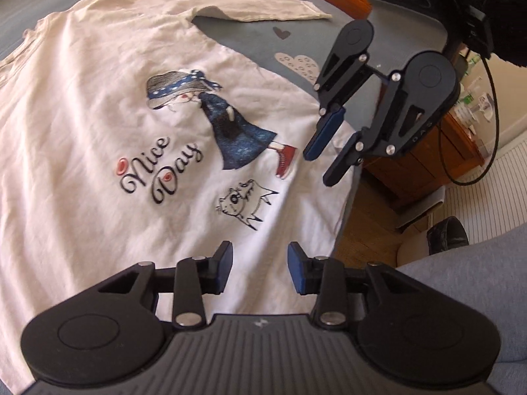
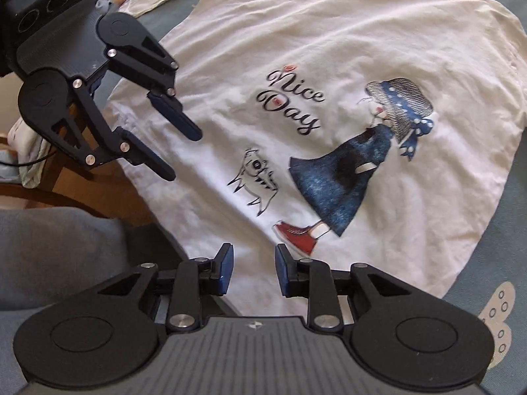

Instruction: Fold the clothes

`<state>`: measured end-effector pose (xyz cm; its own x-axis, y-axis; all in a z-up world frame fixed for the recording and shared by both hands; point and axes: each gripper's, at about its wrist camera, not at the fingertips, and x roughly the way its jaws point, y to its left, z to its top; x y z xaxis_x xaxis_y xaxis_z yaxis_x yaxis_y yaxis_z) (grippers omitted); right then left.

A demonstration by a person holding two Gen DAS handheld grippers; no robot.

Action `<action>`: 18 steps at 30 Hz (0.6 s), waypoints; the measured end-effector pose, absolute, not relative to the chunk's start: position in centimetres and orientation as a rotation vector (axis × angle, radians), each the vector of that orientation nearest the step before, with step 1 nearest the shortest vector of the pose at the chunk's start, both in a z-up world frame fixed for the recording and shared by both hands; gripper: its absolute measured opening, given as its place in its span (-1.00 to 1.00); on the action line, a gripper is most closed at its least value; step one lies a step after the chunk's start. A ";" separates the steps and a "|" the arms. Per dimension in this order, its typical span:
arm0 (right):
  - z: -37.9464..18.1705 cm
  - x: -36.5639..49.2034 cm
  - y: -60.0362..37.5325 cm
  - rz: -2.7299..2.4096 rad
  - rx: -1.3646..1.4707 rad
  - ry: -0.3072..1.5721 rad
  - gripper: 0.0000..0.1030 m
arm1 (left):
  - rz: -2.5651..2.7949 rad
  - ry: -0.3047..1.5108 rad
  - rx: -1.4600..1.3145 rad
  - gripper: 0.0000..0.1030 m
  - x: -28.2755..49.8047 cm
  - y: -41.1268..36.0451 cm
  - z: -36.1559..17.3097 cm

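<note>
Already spread flat, the white long-sleeved shirt [image 1: 98,125] lies print side up on a grey-blue bedspread [image 1: 250,33] patterned with pale hearts and flowers. Its hem runs along the near edge of the bed, where the cover drops away to a wooden floor [image 1: 365,223]; one sleeve [image 1: 263,10] stretches out straight across the cover at the far side, well apart from the hem. Bare bedspread shows beyond that sleeve and beside the shirt's body, leaving open room around the cloth.

Both claws hang above the hem corner zone. The left claw [image 1: 260,268] stands partly open with nothing between its blue pads, the shirt's lower front under it. The right claw [image 2: 253,270] is likewise partly open and empty, above the hem near the printed red shoe.

Printed on the chest in looping black script is "Nice Day" [image 2: 290,102], beside a girl in a blue dress and headscarf [image 2: 362,151] and a small line-drawn cat [image 2: 255,181].
</note>
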<state>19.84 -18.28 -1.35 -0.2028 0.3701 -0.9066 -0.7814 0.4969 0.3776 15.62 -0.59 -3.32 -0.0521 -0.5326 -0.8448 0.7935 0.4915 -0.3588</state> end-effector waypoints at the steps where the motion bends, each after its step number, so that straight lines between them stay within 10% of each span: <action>1: -1.6 19.1 -18.1 1.114 -0.422 1.409 -0.39 | -1.132 1.194 0.292 -0.25 14.9 -1.2 -3.6; 8: -3.6 13.5 -17.8 1.105 -0.620 1.259 0.19 | -1.213 1.163 0.451 -0.13 10.7 -3.5 -6.0; 18: -2.1 12.8 -16.6 1.040 -0.630 1.239 0.18 | -1.193 1.135 0.399 0.00 11.2 -3.7 -4.7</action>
